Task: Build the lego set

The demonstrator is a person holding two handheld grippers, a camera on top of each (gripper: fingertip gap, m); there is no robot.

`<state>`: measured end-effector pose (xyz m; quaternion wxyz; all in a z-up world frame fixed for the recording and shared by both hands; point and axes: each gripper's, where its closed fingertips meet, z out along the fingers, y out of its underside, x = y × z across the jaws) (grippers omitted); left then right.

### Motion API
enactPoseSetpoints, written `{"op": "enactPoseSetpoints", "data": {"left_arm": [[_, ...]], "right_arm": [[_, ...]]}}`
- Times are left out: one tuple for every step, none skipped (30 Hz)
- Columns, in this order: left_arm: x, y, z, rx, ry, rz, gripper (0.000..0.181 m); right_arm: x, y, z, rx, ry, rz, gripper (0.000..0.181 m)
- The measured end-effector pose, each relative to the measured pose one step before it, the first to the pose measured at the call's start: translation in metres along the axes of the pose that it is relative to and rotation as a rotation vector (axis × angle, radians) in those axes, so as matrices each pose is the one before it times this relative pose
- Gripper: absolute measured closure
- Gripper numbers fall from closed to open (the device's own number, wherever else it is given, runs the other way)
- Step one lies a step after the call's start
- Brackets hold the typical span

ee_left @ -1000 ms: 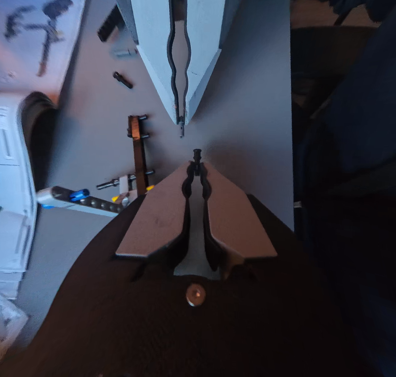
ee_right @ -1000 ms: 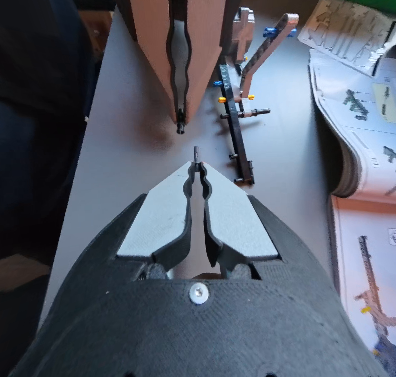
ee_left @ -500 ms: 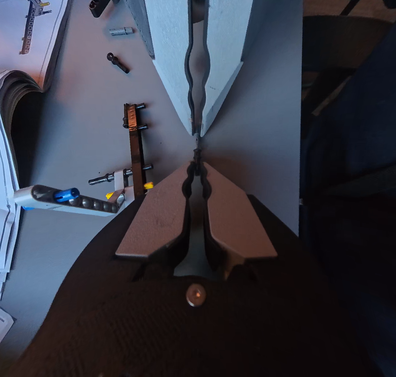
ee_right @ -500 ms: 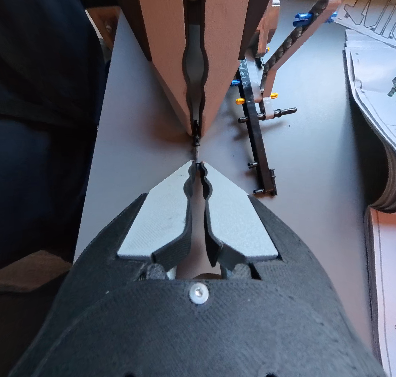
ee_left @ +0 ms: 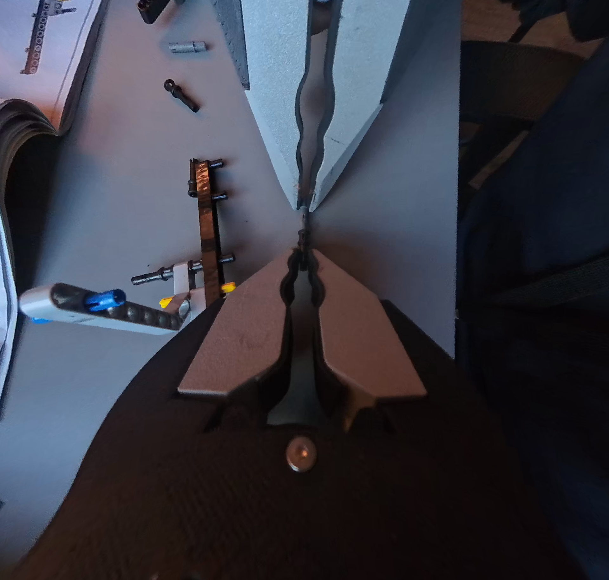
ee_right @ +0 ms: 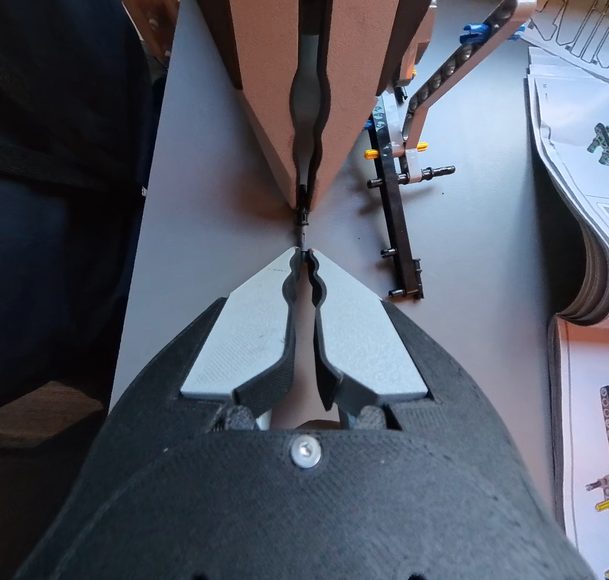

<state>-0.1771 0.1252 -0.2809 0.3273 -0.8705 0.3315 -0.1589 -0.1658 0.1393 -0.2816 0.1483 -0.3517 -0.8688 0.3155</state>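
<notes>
In the left wrist view my left gripper (ee_left: 302, 255) is shut on a small black pin (ee_left: 302, 237) that sticks out past its tips. My right gripper (ee_left: 304, 201) comes in from the top, tip to tip with it, shut on a thin grey pin (ee_left: 303, 215). The two pins meet end to end between the grippers, just above the grey table (ee_left: 379, 218). In the right wrist view my right gripper (ee_right: 304, 252) holds the grey pin (ee_right: 302, 237), and the left gripper (ee_right: 303, 201) holds the black pin (ee_right: 302, 216) opposite.
A black beam with pins (ee_left: 207, 228) (ee_right: 398, 215) joined to a grey beam with a blue pin (ee_left: 99, 307) (ee_right: 461, 56) lies beside the grippers. A loose black pin (ee_left: 181, 94), a grey pin (ee_left: 187, 47) and an open instruction booklet (ee_left: 43, 37) (ee_right: 576, 168) lie nearby. The table edge (ee_left: 456, 267) is close. The tips of both grippers are at nearly the same place.
One second ago a gap separated the two pins. The grippers have moved toward each other, and the pins now meet end to end.
</notes>
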Motion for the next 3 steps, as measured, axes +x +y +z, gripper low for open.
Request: {"op": "enactPoseSetpoints", "data": {"left_arm": [[-0.00026, -0.00021, 0.00021, 0.0019, -0.0011, -0.0006, 0.18], [-0.0001, -0.00019, 0.00018, 0.0004, -0.0019, 0.0027, 0.18], [-0.0002, -0.00013, 0.00024, 0.0003, -0.0018, -0.0018, 0.18]], "right_arm": [[0.00048, 0.00026, -0.00016, -0.0011, 0.0026, 0.0003, 0.181], [0.00021, 0.00009, -0.00013, -0.0015, 0.0015, 0.0011, 0.181], [0.00026, 0.00012, -0.00013, -0.0021, 0.0021, 0.0005, 0.181]]}}
